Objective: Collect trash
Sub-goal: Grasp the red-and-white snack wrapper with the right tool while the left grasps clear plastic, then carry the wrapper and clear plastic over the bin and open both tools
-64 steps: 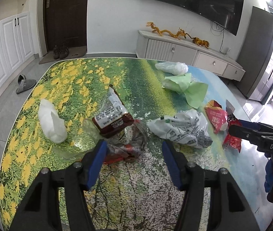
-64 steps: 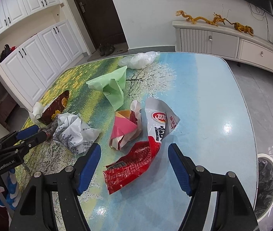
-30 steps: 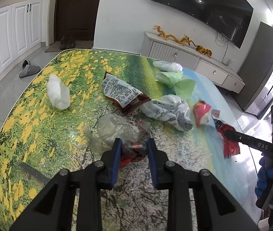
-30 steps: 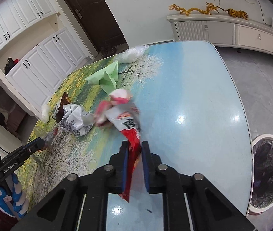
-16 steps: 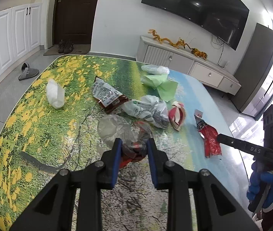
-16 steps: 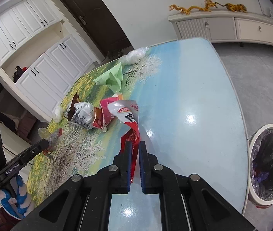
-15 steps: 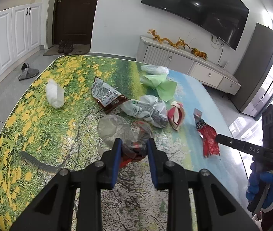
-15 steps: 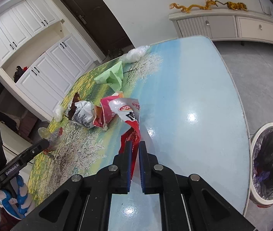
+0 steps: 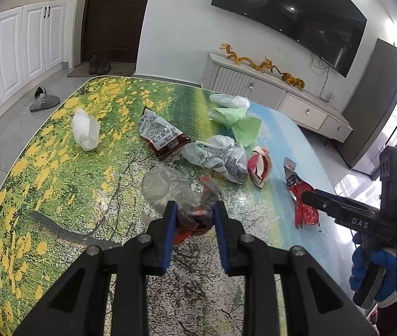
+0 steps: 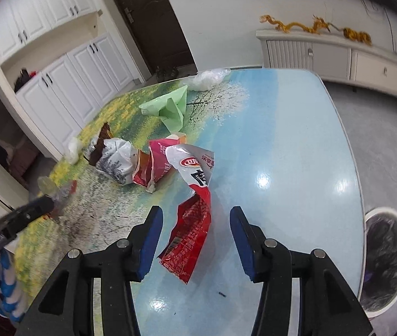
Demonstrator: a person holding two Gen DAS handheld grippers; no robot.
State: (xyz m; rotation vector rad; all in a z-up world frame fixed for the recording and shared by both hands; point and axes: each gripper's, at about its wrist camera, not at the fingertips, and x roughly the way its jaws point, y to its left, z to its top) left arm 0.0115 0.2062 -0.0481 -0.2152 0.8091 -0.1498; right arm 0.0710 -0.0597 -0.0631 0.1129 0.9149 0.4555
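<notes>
The right hand-held gripper [image 10: 194,235] has just been opening; its jaws now stand apart and released, with the red snack wrapper [image 10: 190,229] loose between them, short of the bin [image 10: 388,263] on the floor at three o'clock, so that piece probably needs regrasping; the left hand-held gripper [image 9: 192,218] is clenched on a crumpled clear wrapper [image 9: 170,187]; beyond, at twelve o'clock, more trash litters the desk [image 10: 296,145], whose right half and rounded edge lie bare toward the bin.
</notes>
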